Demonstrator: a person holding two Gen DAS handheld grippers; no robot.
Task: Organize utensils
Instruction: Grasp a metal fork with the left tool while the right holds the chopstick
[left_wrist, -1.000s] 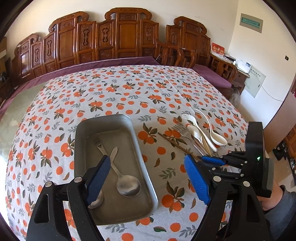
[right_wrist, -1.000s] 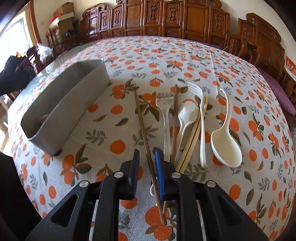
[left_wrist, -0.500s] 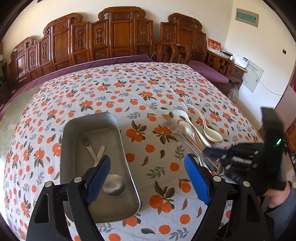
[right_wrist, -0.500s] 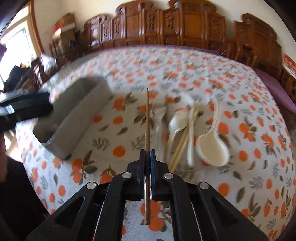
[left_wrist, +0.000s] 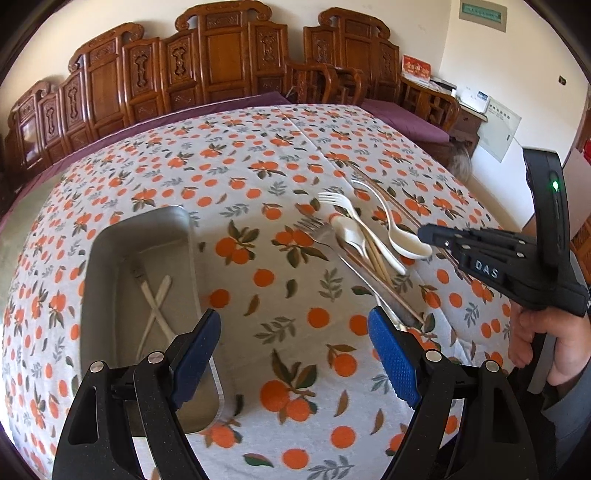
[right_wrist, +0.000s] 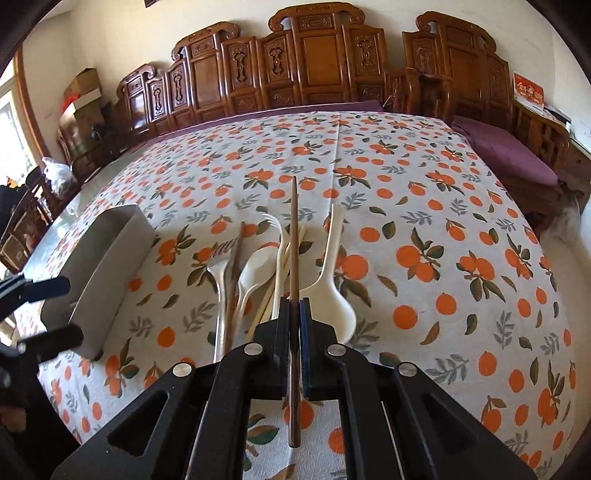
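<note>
My right gripper (right_wrist: 294, 308) is shut on a dark brown chopstick (right_wrist: 294, 221), which is lifted above the utensil pile and points away from me. From the left wrist view the right gripper (left_wrist: 425, 233) hovers over a white soup spoon (left_wrist: 408, 246). In the pile lie a white plastic fork (right_wrist: 277, 230), a white spoon (right_wrist: 255, 266), a metal fork (right_wrist: 218, 267), pale chopsticks (right_wrist: 267, 299) and a second brown chopstick (right_wrist: 236, 251). My left gripper (left_wrist: 293, 332) is open and holds nothing, above the cloth between the metal tray (left_wrist: 142, 227) and the pile. Two utensils (left_wrist: 155, 306) lie crossed in the tray.
A floral tablecloth (left_wrist: 280, 147) covers the round table. Carved wooden chairs (right_wrist: 306, 55) line the far side, and a purple cushioned bench (right_wrist: 506, 151) stands to the right. A person's hand (left_wrist: 535, 343) holds the right gripper's handle.
The right jaws closed on the brown chopstick and raised it off the cloth. My left gripper moved right, away from over the tray toward the bare cloth.
</note>
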